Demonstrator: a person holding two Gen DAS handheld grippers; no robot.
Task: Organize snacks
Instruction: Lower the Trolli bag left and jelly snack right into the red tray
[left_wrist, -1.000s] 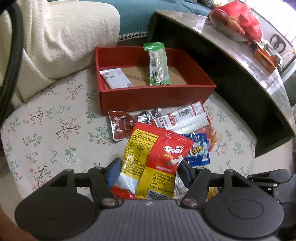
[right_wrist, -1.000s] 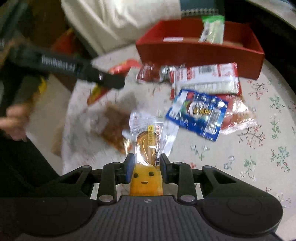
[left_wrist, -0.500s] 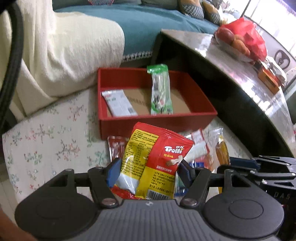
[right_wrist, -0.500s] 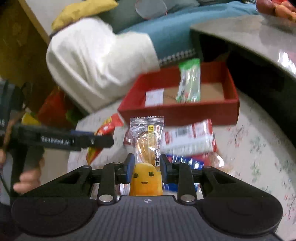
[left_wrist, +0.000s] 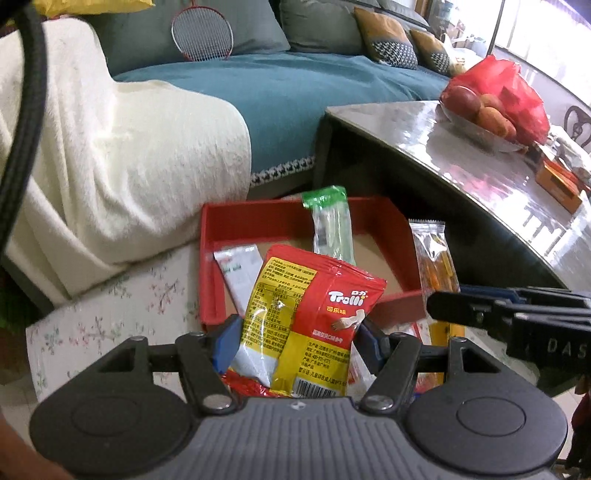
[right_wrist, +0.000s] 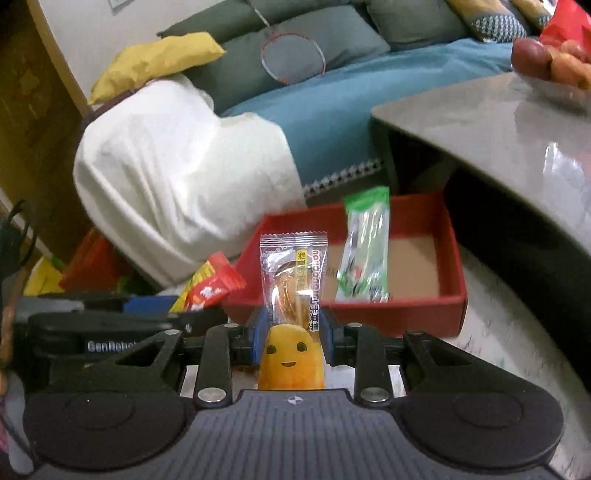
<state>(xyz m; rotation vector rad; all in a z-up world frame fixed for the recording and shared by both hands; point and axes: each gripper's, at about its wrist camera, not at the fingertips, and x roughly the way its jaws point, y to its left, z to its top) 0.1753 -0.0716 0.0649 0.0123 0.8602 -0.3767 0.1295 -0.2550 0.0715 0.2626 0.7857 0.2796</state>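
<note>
At the bottom of the left wrist view, the left gripper (left_wrist: 295, 338) is seen with its jaws pinching a red and yellow candy bag (left_wrist: 308, 325), which is held upright between the blue pads (left_wrist: 226, 341) in the lower middle of the frame. At the right edge of that frame, the black fingers of the right gripper (left_wrist: 439, 306) are seen from the side, with a clear snack packet (left_wrist: 434, 258) gripped and standing up from them.

In the right wrist view, the right gripper (right_wrist: 293, 334) fills the bottom of the frame, and its jaws are pressed against the clear snack packet (right_wrist: 293, 280), on whose lower part a yellow smiling figure is printed. At the left of that frame, the left gripper (right_wrist: 177, 321) is seen side-on with a corner of the candy bag (right_wrist: 212, 286) sticking up from it.

Behind both packets, in the middle of each frame, an open red box (left_wrist: 255, 221) (right_wrist: 417, 317) is set on a flowered cloth (left_wrist: 122, 306). Inside the box, a green and clear packet (left_wrist: 330, 229) (right_wrist: 365, 251) is leaned against the far wall, and a white packet (left_wrist: 238, 273) is laid toward the left side, as the left wrist view shows it.

Farther back, a cream blanket (left_wrist: 122, 147) is draped at the left, and a grey table (left_wrist: 480, 155) is curved across the right of the frame. A bowl of fruit (left_wrist: 484, 114) and a red bag (left_wrist: 517, 92) are placed on the table at the upper right. A blue sofa (left_wrist: 295, 85) is stretched across the top, with a racket (left_wrist: 201, 33) leaned on its cushions.
</note>
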